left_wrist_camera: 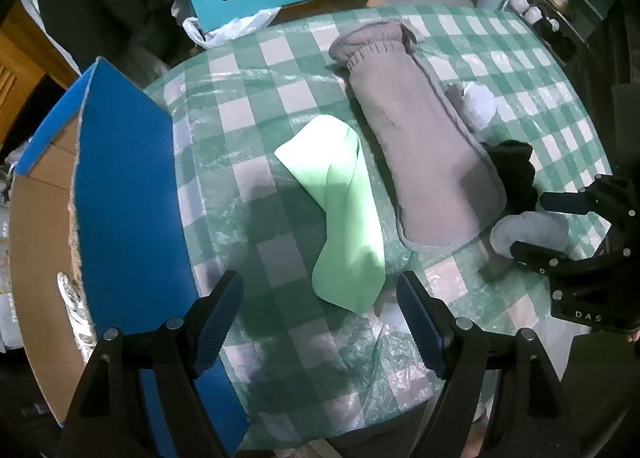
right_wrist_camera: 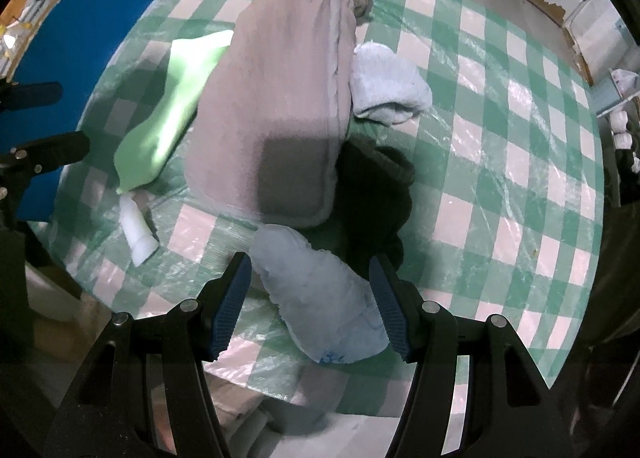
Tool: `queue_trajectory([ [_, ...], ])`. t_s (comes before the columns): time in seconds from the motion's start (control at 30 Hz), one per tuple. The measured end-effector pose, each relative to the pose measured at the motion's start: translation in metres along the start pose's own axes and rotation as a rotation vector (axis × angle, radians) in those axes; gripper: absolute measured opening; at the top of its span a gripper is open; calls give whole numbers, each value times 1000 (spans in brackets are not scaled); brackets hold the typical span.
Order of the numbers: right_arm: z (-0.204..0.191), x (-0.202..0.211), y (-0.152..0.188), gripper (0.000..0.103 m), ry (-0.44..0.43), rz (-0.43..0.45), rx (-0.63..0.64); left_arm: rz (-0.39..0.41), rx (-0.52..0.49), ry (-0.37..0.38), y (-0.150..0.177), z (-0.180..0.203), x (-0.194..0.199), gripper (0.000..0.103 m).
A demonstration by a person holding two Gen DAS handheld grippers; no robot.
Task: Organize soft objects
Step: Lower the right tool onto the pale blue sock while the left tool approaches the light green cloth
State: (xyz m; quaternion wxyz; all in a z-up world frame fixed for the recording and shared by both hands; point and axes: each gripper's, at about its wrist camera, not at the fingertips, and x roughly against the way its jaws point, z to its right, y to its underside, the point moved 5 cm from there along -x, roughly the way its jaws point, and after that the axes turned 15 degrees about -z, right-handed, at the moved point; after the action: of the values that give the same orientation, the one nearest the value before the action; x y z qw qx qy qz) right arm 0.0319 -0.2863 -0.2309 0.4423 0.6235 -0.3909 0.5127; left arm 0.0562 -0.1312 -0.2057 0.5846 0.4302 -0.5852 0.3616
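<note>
Table first, round, in green-and-white check under clear plastic, and almost all the sorting looks undone: every soft thing in view lies loose on it. Beside its left edge sits the blue cardboard box, flaps up, the likely home for this lot; what's inside is hard to make out. Biggest item on the cloth is the grey fleece cover, stretched diagonally across the middle. Just left of it, the green cloth, loosely folded, lying untouched. Tucked against the grey cover's right side, a dark garment, and above that a pale blue towel. Nearest the table's front edge, a light blue roll. A small white block lies by the green cloth's tip.

Now the tongs. Left gripper hangs over the green cloth's near end, jaws spread wide, pads clear of the fabric, nothing held. Right gripper straddles the light blue roll, jaws spread either side of it; whether the pads press on it I cannot tell.
</note>
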Motion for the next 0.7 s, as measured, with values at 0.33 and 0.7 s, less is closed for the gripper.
queue_trajectory([
  [0.33,-5,-18,0,62,26,-40,35,-21,8,0,-7,-1,-13,80],
  [0.7,-19,-16,4,39,24,-41,49,-31,24,-4,-17,1,-22,80],
])
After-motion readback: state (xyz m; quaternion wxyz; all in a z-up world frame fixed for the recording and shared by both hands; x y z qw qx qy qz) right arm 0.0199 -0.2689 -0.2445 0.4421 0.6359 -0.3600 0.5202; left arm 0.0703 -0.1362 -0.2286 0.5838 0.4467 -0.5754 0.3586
